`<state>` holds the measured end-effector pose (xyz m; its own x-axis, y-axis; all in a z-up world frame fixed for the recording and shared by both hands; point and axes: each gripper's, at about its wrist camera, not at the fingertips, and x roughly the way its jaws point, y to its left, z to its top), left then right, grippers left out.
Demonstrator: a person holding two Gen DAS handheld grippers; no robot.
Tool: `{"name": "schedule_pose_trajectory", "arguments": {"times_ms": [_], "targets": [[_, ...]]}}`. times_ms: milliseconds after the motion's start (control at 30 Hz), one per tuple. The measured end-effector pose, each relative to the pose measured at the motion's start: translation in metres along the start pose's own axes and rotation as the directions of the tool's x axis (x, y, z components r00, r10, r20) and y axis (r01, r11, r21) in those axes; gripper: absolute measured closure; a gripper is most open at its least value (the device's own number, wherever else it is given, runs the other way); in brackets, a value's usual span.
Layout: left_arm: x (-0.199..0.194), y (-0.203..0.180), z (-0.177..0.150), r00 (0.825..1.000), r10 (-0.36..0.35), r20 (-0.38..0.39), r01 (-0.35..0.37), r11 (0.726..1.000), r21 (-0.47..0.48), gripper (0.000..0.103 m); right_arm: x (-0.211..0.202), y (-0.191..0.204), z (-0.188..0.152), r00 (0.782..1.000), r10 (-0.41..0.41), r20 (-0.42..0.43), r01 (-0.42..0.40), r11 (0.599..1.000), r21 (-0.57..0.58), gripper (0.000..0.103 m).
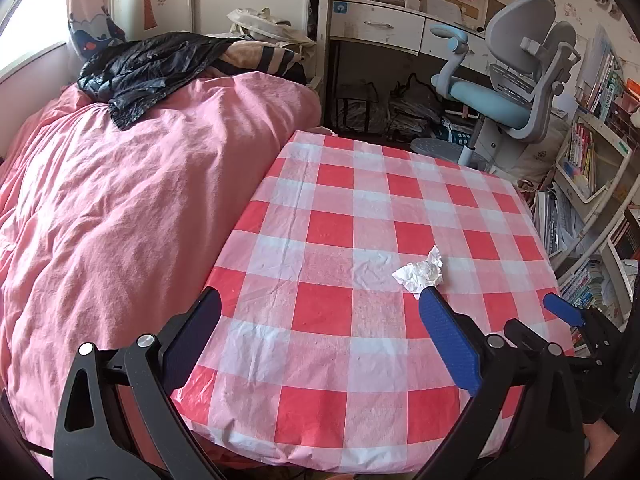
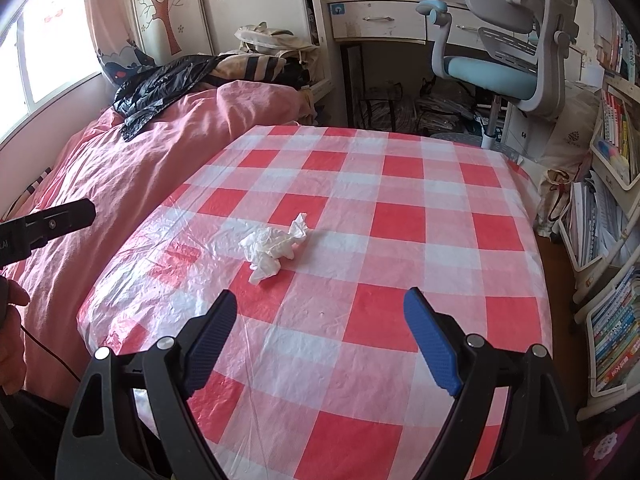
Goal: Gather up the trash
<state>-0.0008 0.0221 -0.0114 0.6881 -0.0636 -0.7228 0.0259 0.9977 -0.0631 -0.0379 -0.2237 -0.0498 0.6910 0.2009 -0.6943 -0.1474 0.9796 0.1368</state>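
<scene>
A crumpled white tissue (image 1: 420, 272) (image 2: 276, 244) lies on the red-and-white checked tablecloth (image 1: 332, 224) (image 2: 400, 216). My left gripper (image 1: 320, 298) hangs open over the table's left edge, and the tissue sits just beyond its right fingertip. My right gripper (image 2: 320, 299) is open above the near part of the table, with the tissue ahead and slightly left of it. Nothing is between either pair of fingers. A black plastic bag (image 1: 140, 72) (image 2: 160, 88) lies crumpled at the far end of the bed.
A bed with a pink duvet (image 1: 120, 200) (image 2: 120, 168) borders the table's left side. A grey-and-blue desk chair (image 1: 512, 96) (image 2: 504, 60) and a white desk stand beyond the table. Bookshelves (image 1: 592, 184) (image 2: 612, 240) line the right. A hand (image 2: 12, 320) shows at far left.
</scene>
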Motion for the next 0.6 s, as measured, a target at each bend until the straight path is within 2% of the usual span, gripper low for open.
{"name": "schedule_pose_trajectory", "arguments": {"times_ms": [600], "targets": [[0.000,-0.006,0.001,1.000,-0.001,0.004,0.001,1.000,0.025,0.007,0.007,0.008,0.000,1.000,-0.003,-0.008,0.003,1.000,-0.013,0.021]]}}
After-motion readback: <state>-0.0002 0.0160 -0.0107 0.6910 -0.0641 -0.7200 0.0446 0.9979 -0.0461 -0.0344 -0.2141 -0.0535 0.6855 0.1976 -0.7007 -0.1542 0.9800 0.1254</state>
